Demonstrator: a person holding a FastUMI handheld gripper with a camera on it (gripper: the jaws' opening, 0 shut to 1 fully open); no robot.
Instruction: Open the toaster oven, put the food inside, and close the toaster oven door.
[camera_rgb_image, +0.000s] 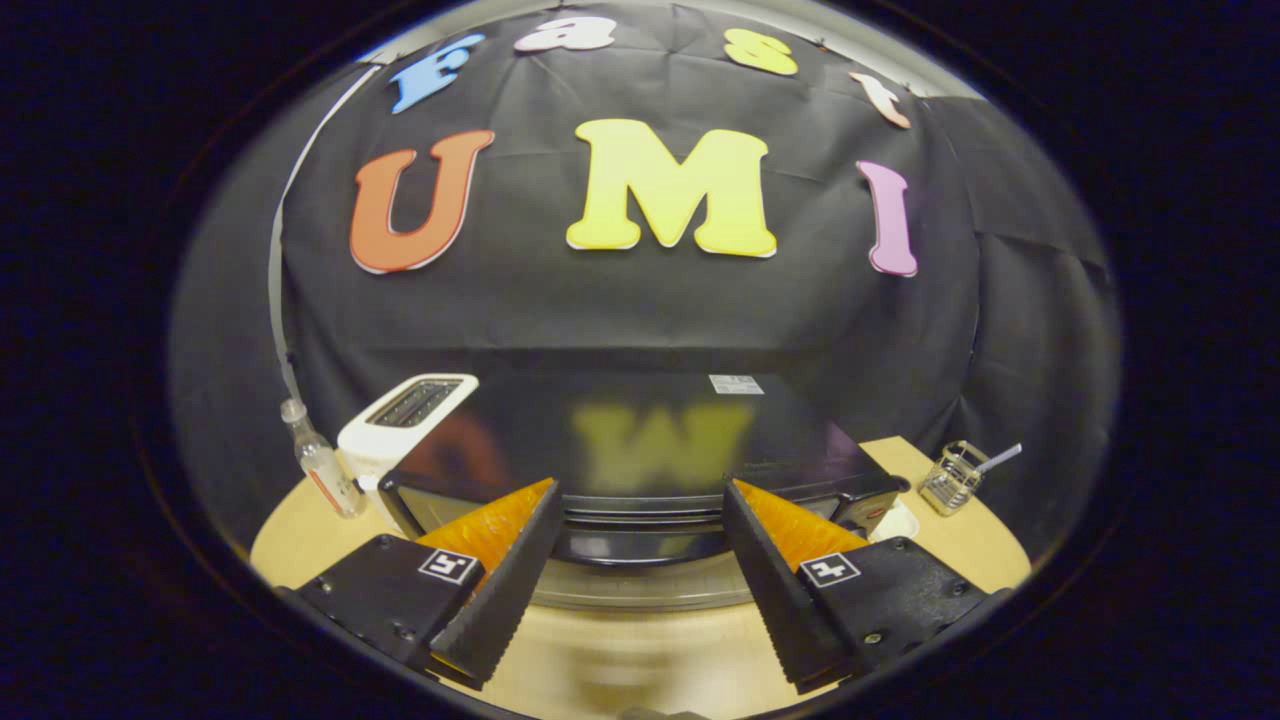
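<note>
Fingers spread wide on the gripper (640, 520) — black toaster oven (640, 450) just ahead between them, white toaster (405, 425) beyond the left finger.

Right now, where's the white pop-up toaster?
The white pop-up toaster stands on the wooden table, beyond the open tongs, beside the black toaster oven, with a small clear bottle on its other side.

A staged recording booth: black cloth wall (640, 310), kitchen appliances on wooden table (620, 660).
</note>
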